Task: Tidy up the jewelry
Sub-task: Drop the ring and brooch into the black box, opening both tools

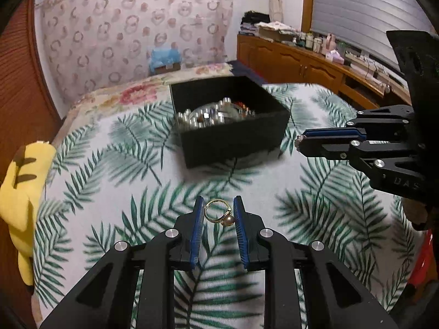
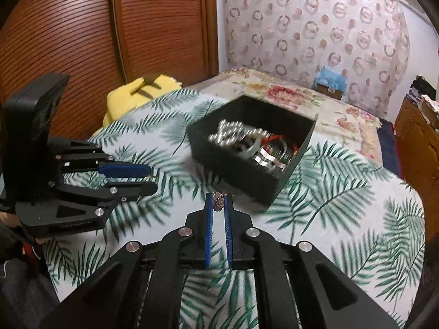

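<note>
Your left gripper (image 1: pixel 218 208) is closed narrow on a gold ring (image 1: pixel 218 211) with a brownish bead, both blue pads touching it above the leaf-print bedspread (image 1: pixel 109 150). The right wrist view shows that same gripper (image 2: pixel 152 179) only side-on, and there the ring is barely a glint at the tips.

Your right gripper (image 2: pixel 218 202) is nearly shut on a small silvery piece (image 2: pixel 218 202); it looks like a cluster of tiny stones, but blur keeps you from telling what it is. From the left wrist view that gripper (image 1: pixel 299 140) comes in from the right edge, and only a speck of metal shows at its tips.

The black box (image 1: pixel 236 139) sits open on the bedspread beyond both grippers, well apart from them. Its contents are smeared in both views: silver beads and rounded metal pieces, with orange-red bits that the right wrist view shows more clearly. The box's near wall hides whatever lies low inside. A yellow plush toy (image 1: pixel 19 197) is cut off at the bed's edge.
</note>
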A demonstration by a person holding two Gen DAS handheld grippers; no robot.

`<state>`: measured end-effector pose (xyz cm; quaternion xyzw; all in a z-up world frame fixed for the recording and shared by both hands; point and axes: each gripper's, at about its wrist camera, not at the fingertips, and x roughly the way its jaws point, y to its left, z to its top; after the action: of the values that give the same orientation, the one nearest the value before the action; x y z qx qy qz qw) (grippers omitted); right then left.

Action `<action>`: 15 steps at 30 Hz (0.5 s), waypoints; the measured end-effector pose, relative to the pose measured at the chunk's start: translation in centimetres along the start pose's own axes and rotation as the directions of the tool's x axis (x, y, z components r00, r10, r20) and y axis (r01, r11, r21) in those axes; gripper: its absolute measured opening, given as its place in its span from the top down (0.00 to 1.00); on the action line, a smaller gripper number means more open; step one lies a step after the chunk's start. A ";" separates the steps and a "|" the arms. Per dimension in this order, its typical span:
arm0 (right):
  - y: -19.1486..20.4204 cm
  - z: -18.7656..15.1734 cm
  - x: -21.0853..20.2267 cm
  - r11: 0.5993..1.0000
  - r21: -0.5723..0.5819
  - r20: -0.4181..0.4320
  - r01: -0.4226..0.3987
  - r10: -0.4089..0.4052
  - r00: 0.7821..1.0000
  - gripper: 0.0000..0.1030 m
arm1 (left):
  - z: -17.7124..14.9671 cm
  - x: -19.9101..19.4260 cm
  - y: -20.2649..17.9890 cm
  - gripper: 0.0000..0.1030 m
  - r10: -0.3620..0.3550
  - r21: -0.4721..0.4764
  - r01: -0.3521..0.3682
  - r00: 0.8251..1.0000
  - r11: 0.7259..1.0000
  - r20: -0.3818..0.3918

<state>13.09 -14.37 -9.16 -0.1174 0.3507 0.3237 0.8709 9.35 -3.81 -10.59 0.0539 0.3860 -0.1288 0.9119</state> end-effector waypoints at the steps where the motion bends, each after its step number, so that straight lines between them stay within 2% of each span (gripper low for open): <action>1: -0.2 0.3 0.0 1.000 0.003 0.006 0.004 -0.004 1.000 0.91 | 0.3 -0.1 0.0 0.80 0.001 0.000 -0.001 1.000 1.000 0.006; 10: -2.9 3.6 1.2 0.999 0.039 0.057 0.028 -0.030 0.998 0.91 | 4.3 -0.6 0.5 0.80 0.008 -0.010 -0.007 0.997 1.000 0.081; 15: -3.8 4.6 2.6 0.998 0.052 0.057 0.044 -0.046 0.997 0.90 | 6.6 0.5 1.0 0.80 0.002 -0.028 0.001 0.994 1.000 0.106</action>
<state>19.41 -14.01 -7.64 -0.0938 0.3306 0.2983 0.8904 14.50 -4.24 -6.36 0.0342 0.3389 -0.1257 0.9318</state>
